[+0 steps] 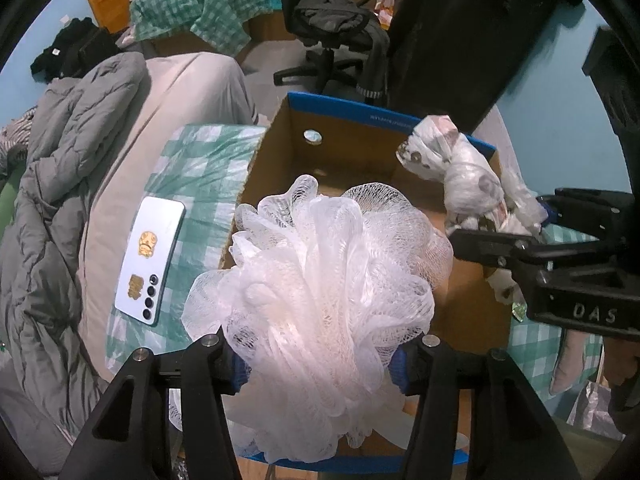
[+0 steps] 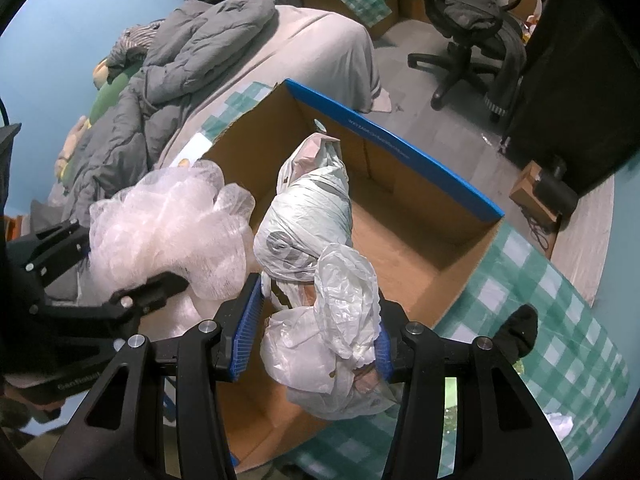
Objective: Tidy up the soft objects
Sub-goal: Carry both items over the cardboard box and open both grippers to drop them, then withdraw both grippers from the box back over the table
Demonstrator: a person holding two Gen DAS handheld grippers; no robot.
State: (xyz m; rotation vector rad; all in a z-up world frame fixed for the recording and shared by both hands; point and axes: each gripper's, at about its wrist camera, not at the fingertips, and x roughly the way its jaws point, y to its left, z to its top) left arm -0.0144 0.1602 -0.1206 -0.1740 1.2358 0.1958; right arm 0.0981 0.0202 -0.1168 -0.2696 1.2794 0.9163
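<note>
the left gripper (image 1: 318,356) has its 2 fingers clamped on a white mesh loofah (image 1: 320,292), which bulges up and forward from between the blue pads (image 1: 396,372) and hides most of the gap. just beyond the fingertips, under the loofah, stands an open cardboard box (image 1: 344,148) with a blue rim; the loofah hangs over its near edge. left of the fingers a white phone (image 1: 150,260) lies face down on a green checked cloth (image 1: 200,168), and further left a grey duvet (image 1: 52,184) is heaped on the bed. right of the fingers the other tool reaches in from the side.

the right gripper (image 2: 318,336) is clamped on a crumpled bag bundle (image 2: 320,280). the right pad presses into the plastic; whether the left pad (image 2: 244,324) touches it i cannot tell. the bundle stands up ahead of the fingertips, over the inside of the box (image 2: 400,240), near its close wall. to the left of these fingers, the loofah (image 2: 172,232) and the left gripper's dark frame sit just beside the bundle, apart from it. past the box, far ahead of the fingers, an office chair (image 2: 468,28) stands on the floor, and to the right the checked cloth (image 2: 560,320) spreads under the box.
</note>
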